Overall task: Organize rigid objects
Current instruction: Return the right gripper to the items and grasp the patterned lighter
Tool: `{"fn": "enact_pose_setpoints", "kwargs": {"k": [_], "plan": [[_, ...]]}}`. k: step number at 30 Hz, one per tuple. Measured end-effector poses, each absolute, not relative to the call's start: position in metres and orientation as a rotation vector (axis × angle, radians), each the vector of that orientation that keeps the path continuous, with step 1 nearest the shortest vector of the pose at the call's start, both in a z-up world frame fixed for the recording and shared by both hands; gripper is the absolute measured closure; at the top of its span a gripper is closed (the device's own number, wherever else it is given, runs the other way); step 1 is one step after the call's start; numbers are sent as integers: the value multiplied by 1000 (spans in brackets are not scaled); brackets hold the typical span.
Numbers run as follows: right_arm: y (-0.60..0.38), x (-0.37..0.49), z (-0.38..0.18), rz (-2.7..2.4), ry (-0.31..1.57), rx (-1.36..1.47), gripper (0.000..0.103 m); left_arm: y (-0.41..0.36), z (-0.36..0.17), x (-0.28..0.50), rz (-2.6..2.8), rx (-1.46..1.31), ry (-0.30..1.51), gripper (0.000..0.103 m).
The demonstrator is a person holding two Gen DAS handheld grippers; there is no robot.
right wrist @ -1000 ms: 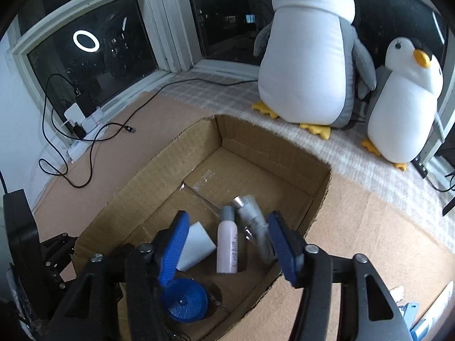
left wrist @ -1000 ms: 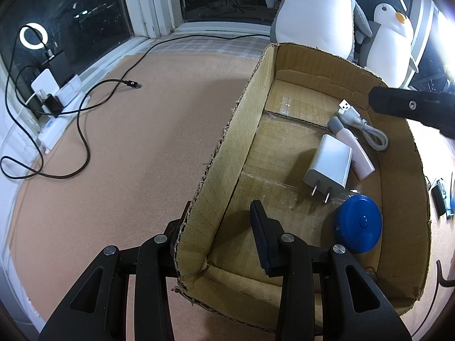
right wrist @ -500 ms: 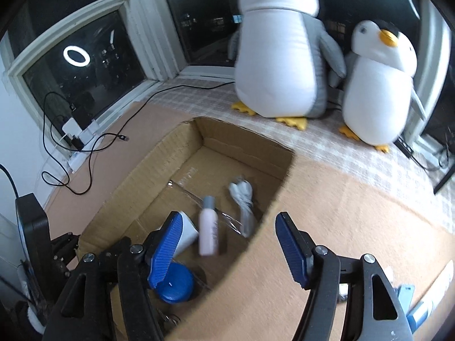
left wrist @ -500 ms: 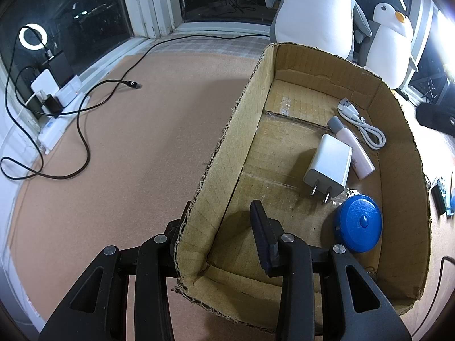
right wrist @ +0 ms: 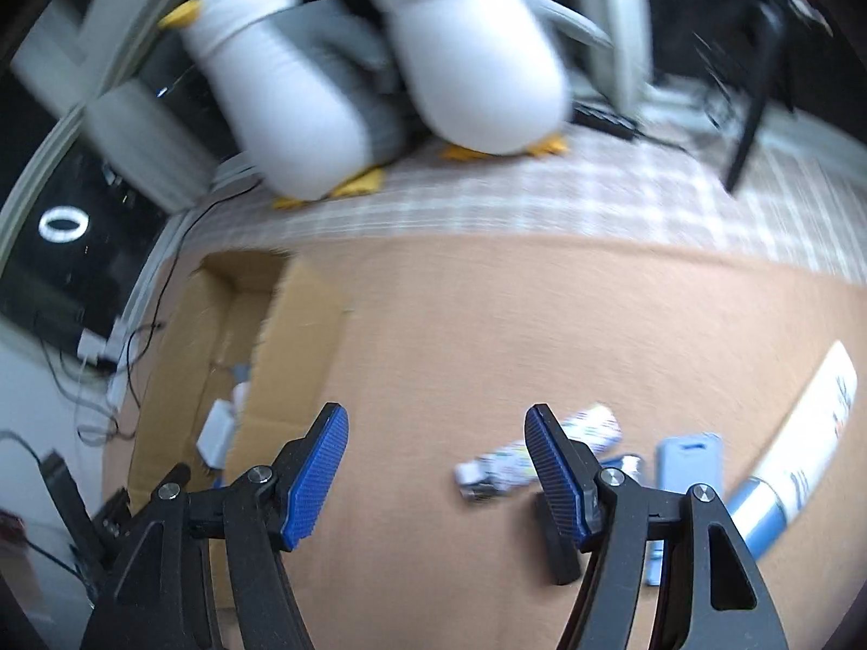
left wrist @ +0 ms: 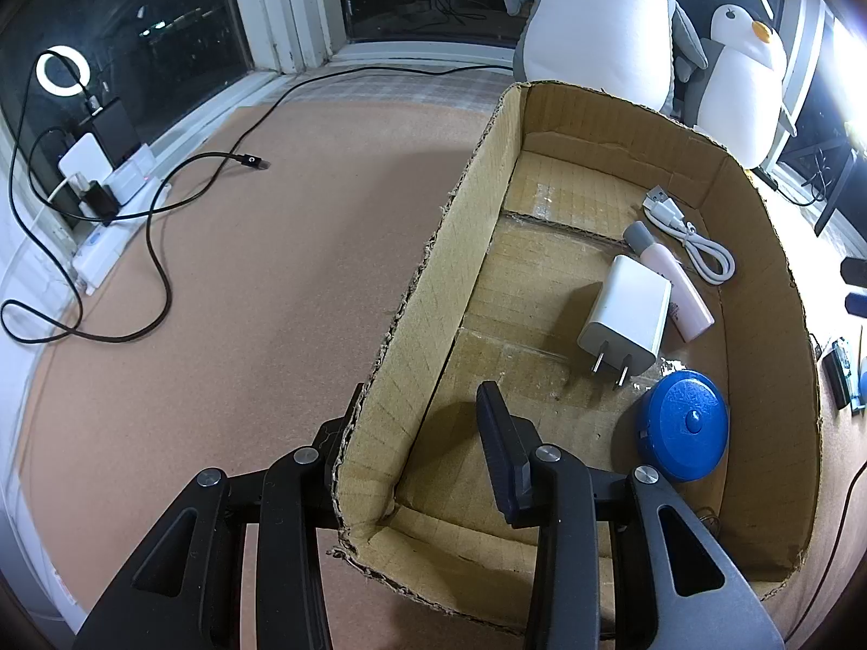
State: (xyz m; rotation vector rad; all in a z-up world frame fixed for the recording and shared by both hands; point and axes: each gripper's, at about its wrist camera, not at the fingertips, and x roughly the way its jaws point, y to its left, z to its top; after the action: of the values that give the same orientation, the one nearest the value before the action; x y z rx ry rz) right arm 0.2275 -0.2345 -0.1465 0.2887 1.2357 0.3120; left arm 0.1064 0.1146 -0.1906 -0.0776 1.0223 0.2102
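Cork-tan desk carries everything you are sorting. The biggest piece on it is the brown cardboard box, open-topped and set toward the desk's left side, with two white-and-grey plush penguins behind it along the far edge.

Your left gripper sits astride the box's left wall at its near corner, one finger outside and one inside. Its jaws are drawn in on that wall, which looks like a steadying hold.

Your right gripper is over bare desk just right of the box. Its jaws are apart with nothing between them.

The job looks partly done. Four things already lie on the box floor, all toward its right wall:
- the white wall charger, lying flat with its prongs toward you
- the round blue tape-measure case, nearest you
- the pink tube with a grey cap, touching the charger's far side
- the coiled white USB cable, farthest back

The remaining things lie toward the desk's near right corner:
- the long white tube with a blue cap, farthest right
- the pale blue flat rectangular case, beside it
- the small patterned tube

The blur hides finer detail on all three. The small tube lies just beyond your right finger's tip and partly behind it, so it is outside the gap rather than inside it. It looks like your nearest pick, and you would need to shift right to bring it between the jaws.
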Motion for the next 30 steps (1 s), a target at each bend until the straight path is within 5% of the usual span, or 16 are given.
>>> {"fn": "enact_pose_setpoints", "kwargs": {"k": [30], "plan": [[-241, 246, -188, 300, 1372, 367, 39, 115, -191, 106, 210, -78, 1022, 66]]}}
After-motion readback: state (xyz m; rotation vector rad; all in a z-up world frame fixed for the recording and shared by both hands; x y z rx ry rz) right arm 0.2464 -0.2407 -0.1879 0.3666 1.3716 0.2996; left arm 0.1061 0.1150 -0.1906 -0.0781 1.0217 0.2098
